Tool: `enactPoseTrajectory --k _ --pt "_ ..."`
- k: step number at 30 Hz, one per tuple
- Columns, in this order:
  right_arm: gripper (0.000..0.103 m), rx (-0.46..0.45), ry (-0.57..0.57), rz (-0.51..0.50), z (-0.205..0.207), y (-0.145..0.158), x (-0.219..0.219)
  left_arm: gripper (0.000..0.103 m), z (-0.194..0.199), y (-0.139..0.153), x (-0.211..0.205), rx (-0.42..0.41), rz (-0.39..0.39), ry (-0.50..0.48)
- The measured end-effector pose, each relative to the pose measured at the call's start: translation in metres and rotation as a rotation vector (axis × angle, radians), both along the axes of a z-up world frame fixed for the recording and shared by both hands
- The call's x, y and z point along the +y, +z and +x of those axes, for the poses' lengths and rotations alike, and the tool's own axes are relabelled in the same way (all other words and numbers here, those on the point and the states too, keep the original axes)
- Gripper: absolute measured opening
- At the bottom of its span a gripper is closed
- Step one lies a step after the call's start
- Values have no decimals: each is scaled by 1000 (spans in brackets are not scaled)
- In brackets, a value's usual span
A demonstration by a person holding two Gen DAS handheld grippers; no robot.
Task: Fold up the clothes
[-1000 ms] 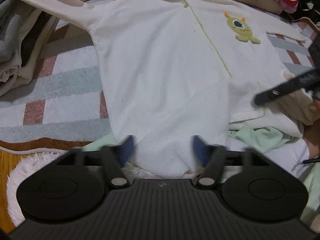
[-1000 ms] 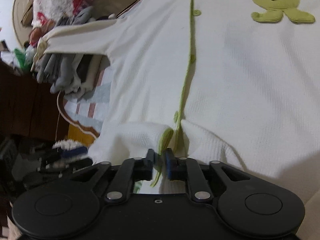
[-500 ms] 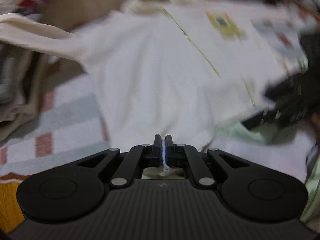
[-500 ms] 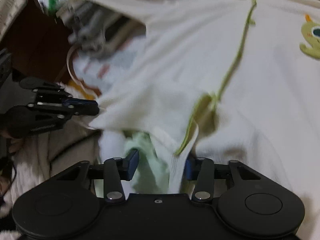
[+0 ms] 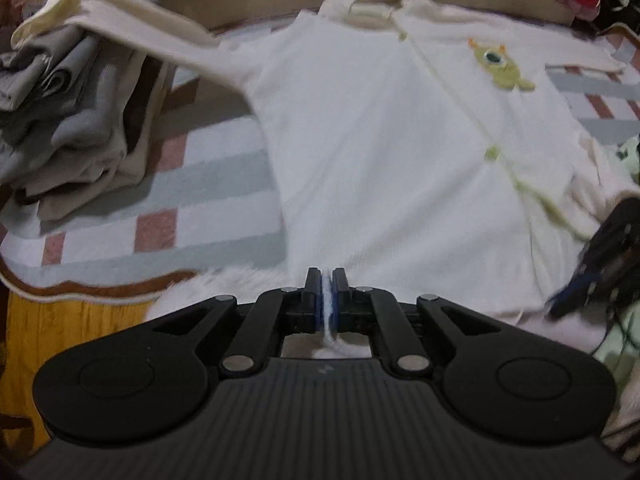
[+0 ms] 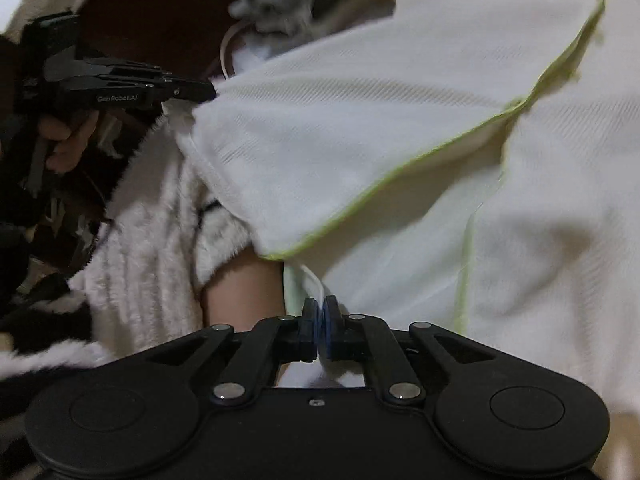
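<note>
My left gripper (image 5: 329,300) pinches the cream baby romper's (image 5: 384,152) hem at six o'clock; my right gripper (image 6: 319,326) is closing on the other hem corner, fabric between its pads, so I can probably fold the bottom toward the collar at twelve.

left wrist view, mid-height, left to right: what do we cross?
Pile of folded grey and beige clothes → checked blanket → white garment with its green-trimmed button placket → right gripper at the right edge.
</note>
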State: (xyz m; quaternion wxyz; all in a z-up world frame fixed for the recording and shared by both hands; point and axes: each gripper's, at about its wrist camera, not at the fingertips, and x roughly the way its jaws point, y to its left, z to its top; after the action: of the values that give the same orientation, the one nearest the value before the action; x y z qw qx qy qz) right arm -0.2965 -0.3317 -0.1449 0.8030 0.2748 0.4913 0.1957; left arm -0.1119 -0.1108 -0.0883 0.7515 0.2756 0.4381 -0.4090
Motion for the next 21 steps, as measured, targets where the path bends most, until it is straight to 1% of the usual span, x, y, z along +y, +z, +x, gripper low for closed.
enactPoseTrajectory --k 1,2,4,5,6,7,8,9,10,11,13,15,17,19,21 --pt "8 3 14 14 0 2 2 23 -4 4 -6 -1 -36 -12" --pt "8 10 32 39 -2 5 2 28 -8 9 -12 -2 -71 -24" --pt "9 25 59 89 -11 17 -4 44 -16 18 -25 -1 -141 -51" --pt "11 12 40 78 -17 27 -11 48 -23 19 -36 12 -170 -77" --pt "18 2 3 53 -27 38 -23 50 -28 16 -48 37 -197 -101" --pt "33 -1 -45 23 -38 49 -37 50 -33 13 -61 66 -220 -127" --pt "37 -4 -92 -8 -49 60 -52 50 -38 4 -76 117 -232 -157" --pt "39 -1 -142 -45 -59 70 -65 50 -42 -4 -91 168 -243 -185" --pt "42 16 -192 -90 -69 79 -79 50 -47 -14 -106 215 -245 -206" --pt "43 41 -239 -134 -80 86 -92 50 -55 -26 -119 255 -237 -230" --pt "44 89 -289 -217 -97 93 -106 50 -71 -49 -143 334 -218 -274" --pt "44 144 -304 -310 -109 92 -111 50 -86 -70 -155 383 -183 -277" --pt "46 194 -289 -406 -113 84 -103 50 -96 -86 -160 421 -158 -260" --pt "54 221 -264 -486 -109 72 -87 52 -102 -97 -158 438 -126 -224" --pt "54 233 -265 -569 -100 62 -75 53 -103 -105 -155 444 -103 -193"
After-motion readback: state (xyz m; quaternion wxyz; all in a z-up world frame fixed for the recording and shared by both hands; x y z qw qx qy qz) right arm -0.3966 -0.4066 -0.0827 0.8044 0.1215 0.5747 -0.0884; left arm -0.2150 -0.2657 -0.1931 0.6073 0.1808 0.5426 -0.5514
